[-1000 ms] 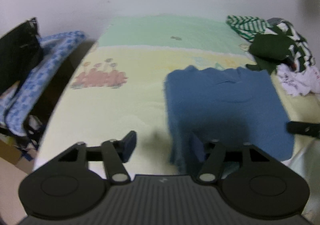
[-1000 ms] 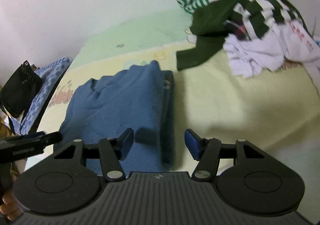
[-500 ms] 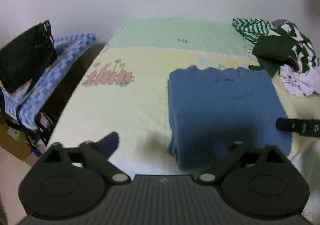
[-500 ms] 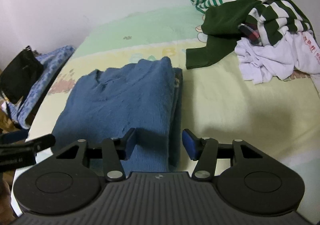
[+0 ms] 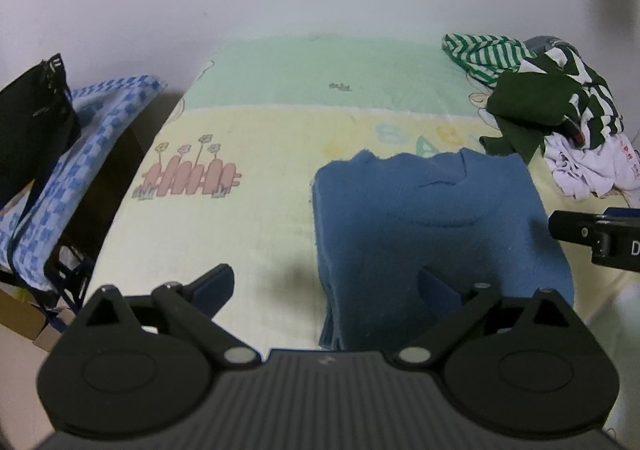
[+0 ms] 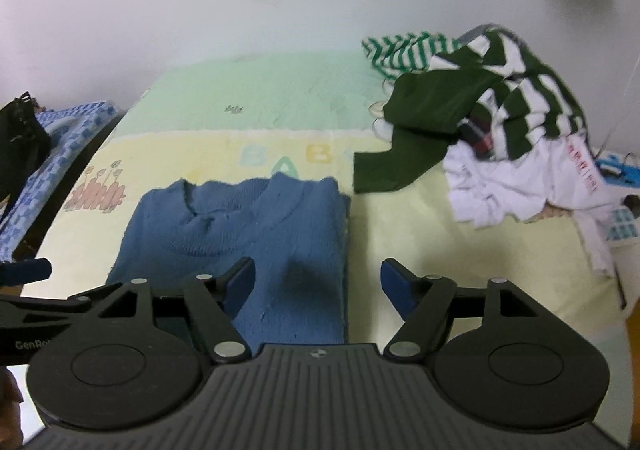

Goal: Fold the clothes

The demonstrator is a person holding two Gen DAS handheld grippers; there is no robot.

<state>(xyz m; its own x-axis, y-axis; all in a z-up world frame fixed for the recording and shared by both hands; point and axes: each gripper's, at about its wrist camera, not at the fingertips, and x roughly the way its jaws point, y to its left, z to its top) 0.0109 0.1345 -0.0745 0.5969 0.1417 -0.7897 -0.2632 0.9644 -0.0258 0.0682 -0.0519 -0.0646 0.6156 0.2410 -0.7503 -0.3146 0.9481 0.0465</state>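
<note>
- Your left gripper [image 5: 326, 286] stands spread wide with nothing held; its jaws have just been opening, and only the near left edge of the blue sweater [image 5: 432, 234] lies under the gap, untouched by either pad.
- One of its fingers [image 5: 214, 284] hangs over bare bedsheet, the other over the sweater's blue knit.
- Your right gripper [image 6: 316, 282] is also parted and empty; its jaws have just been opening, with the sweater's near right corner below the gap, clear of the pads.
- Its left finger sits above the knit, its right finger above the sheet just past the sweater's right edge.
- The blue sweater [image 6: 240, 234] lies folded into a flat rectangle, neckline towards the wall, on the yellow part of the bedsheet [image 5: 248, 217], directly ahead of both of your grippers.
- In your left view the tip of the right gripper shows at the sweater's right edge.
- Farther out, to the right of the sweater, a heap of unfolded clothes [image 6: 492, 129] sits apart from it: green-and-white striped pieces, a dark green garment, white cloth beneath.
- Off the bed's left side, a blue checked cloth [image 5: 72, 153] and a black bag [image 5: 30, 117] rest beside it.
</note>
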